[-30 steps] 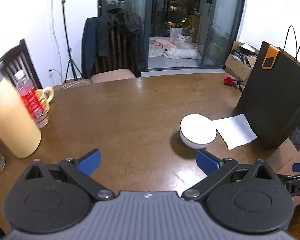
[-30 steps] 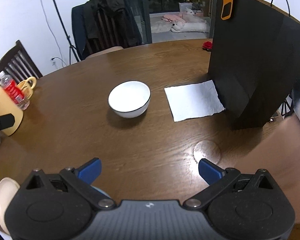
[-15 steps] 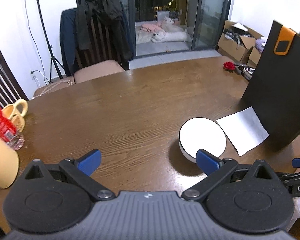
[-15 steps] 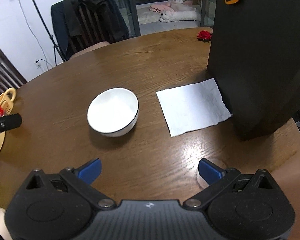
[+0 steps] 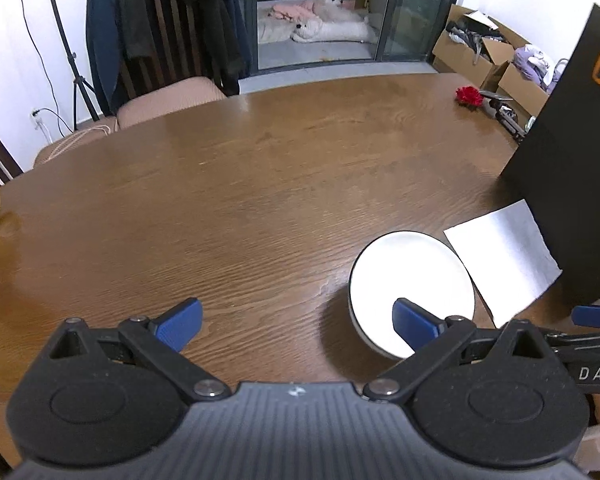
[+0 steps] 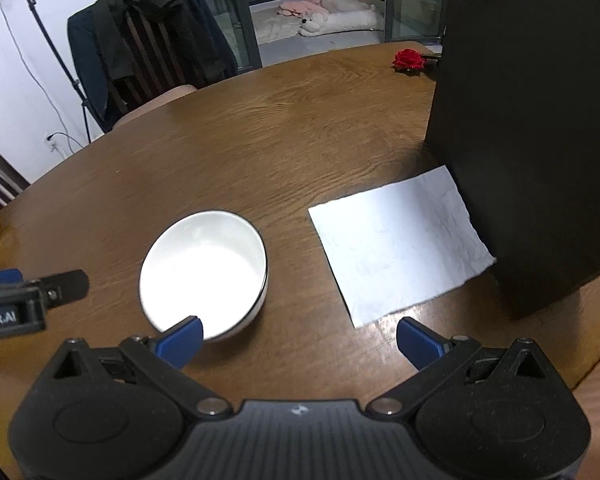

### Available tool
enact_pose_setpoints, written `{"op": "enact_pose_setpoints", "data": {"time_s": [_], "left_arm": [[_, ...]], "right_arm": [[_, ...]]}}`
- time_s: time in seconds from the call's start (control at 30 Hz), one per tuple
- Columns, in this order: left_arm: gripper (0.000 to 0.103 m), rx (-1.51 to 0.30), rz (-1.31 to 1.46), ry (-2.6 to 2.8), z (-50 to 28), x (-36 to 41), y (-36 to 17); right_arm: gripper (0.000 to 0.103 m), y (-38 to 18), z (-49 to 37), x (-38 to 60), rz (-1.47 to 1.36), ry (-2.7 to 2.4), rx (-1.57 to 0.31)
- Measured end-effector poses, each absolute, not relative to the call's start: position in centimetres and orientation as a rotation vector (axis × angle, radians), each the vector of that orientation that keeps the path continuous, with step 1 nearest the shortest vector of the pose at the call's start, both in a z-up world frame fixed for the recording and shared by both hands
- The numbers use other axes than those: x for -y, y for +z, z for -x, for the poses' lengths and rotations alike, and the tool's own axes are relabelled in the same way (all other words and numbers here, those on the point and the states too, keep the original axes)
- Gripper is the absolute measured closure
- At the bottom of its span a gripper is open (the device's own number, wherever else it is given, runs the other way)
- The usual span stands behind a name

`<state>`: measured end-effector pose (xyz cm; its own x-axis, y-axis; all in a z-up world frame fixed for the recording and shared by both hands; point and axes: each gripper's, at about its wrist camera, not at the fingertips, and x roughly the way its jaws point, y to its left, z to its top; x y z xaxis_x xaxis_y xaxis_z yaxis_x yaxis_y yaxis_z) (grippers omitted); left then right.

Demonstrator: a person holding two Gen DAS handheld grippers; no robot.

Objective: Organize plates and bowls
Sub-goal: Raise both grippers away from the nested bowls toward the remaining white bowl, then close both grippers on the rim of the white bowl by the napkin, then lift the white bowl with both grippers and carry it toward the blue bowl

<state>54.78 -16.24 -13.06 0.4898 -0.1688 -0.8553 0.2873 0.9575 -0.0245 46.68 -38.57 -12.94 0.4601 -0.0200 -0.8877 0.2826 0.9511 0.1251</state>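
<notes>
On the table (image 5: 260,184), near side, white bowl (image 6: 204,272) is sitting left of the paper sheet (image 6: 396,244). Left gripper (image 5: 296,320) and right gripper (image 6: 298,338) are both hovering spread wide, gripping nothing.

Indoor overhead light; bowl (image 6: 204,272) interior overexposed; soft shadows on table (image 5: 260,184); fisheye-bent, vignetted corners.

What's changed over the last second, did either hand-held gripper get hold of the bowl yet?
Not yet. Both have closed in on the white bowl: the left hand-held gripper now has its right finger over the rim, and the right hand-held gripper has its left finger at the near edge. Both remain open, holding nothing. The bowl, the paper napkin and the black bag have not moved on the table.
</notes>
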Motion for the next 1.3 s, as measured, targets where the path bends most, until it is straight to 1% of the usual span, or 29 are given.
{"op": "enact_pose_setpoints", "data": {"time_s": [0.07, 0.13, 0.17, 0.23, 0.27, 0.3, 0.33, 0.37, 0.4, 0.47, 0.53, 0.57, 0.6, 0.67, 0.7, 0.83, 0.9, 0.97, 1.03, 1.07, 1.13, 1.3], "left_arm": [[0.001, -1.035, -0.12, -0.282, -55.6, 16.7, -13.8], [0.003, -1.051, -0.117, -0.287, -56.3, 17.2, -14.6], [0.003, -1.056, -0.116, -0.288, -56.5, 17.5, -14.9], [0.007, -1.067, -0.119, -0.283, -57.0, 17.9, -15.6], [0.01, -1.074, -0.118, -0.282, -57.2, 18.0, -16.0], [0.011, -1.083, -0.113, -0.283, -57.5, 18.2, -16.3], [0.015, -1.092, -0.107, -0.282, -57.7, 18.3, -16.6], [0.02, -1.102, -0.102, -0.28, -57.9, 18.4, -16.9], [0.023, -1.11, -0.096, -0.281, -58.1, 18.5, -17.2], [0.028, -1.119, -0.08, -0.278, -58.3, 18.7, -17.7], [0.031, -1.133, -0.063, -0.277, -58.5, 18.8, -18.2], [0.035, -1.138, -0.058, -0.274, -58.6, 18.8, -18.3], [0.041, -1.143, -0.056, -0.274, -58.7, 18.9, -18.6], [0.047, -1.154, -0.048, -0.277, -58.9, 19.0, -18.9], [0.05, -1.161, -0.043, -0.275, -58.9, 19.0, -19.1], [0.059, -1.183, -0.02, -0.278, -59.1, 19.1, -19.5], [0.07, -1.193, -0.012, -0.281, -59.1, 19.2, -19.7], [0.075, -1.202, -0.008, -0.286, -59.2, 19.3, -19.9], [0.083, -1.207, -0.004, -0.288, -59.2, 19.4, -19.9], [0.087, -1.21, 0.0, -0.291, -59.2, 19.5, -20.0], [0.089, -1.213, 0.008, -0.299, -59.2, 19.6, -20.0], [0.096, -1.221, 0.018, -0.313, -59.3, 19.9, -20.0]], "right_arm": [[0.004, -13.6, -47.7, 38.7, -0.269, -0.194, -1.086], [0.01, -14.3, -48.4, 38.8, -0.266, -0.201, -1.095], [0.011, -14.6, -48.9, 38.9, -0.266, -0.203, -1.1], [0.017, -15.2, -49.6, 39.0, -0.266, -0.203, -1.109], [0.018, -15.5, -49.9, 39.0, -0.266, -0.204, -1.113], [0.021, -15.8, -50.2, 38.9, -0.266, -0.206, -1.118], [0.026, -16.0, -50.4, 39.0, -0.266, -0.208, -1.122], [0.028, -16.3, -50.7, 39.0, -0.266, -0.208, -1.127], [0.031, -16.6, -51.0, 39.0, -0.267, -0.21, -1.133], [0.034, -17.0, -51.4, 39.0, -0.268, -0.225, -1.129], [0.041, -17.4, -51.8, 39.1, -0.28, -0.224, -1.129], [0.043, -17.6, -52.0, 39.1, -0.285, -0.222, -1.13], [0.047, -17.8, -52.1, 39.1, -0.289, -0.221, -1.132], [0.051, -18.2, -52.4, 39.1, -0.3, -0.219, -1.136], [0.055, -18.4, -52.5, 39.0, -0.302, -0.217, -1.136], [0.066, -18.7, -52.8, 38.7, -0.316, -0.206, -1.133], [0.07, -18.8, -52.9, 38.6, -0.325, -0.2, -1.131], [0.075, -18.9, -52.9, 38.4, -0.323, -0.193, -1.132], [0.082, -18.8, -52.9, 38.3, -0.33, -0.183, -1.131], [0.083, -18.8, -53.0, 38.2, -0.332, -0.179, -1.131], [0.09, -18.8, -53.1, 38.0, -0.339, -0.175, -1.131], [0.098, -18.7, -53.2, 37.7, -0.34, -0.168, -1.134]]}}
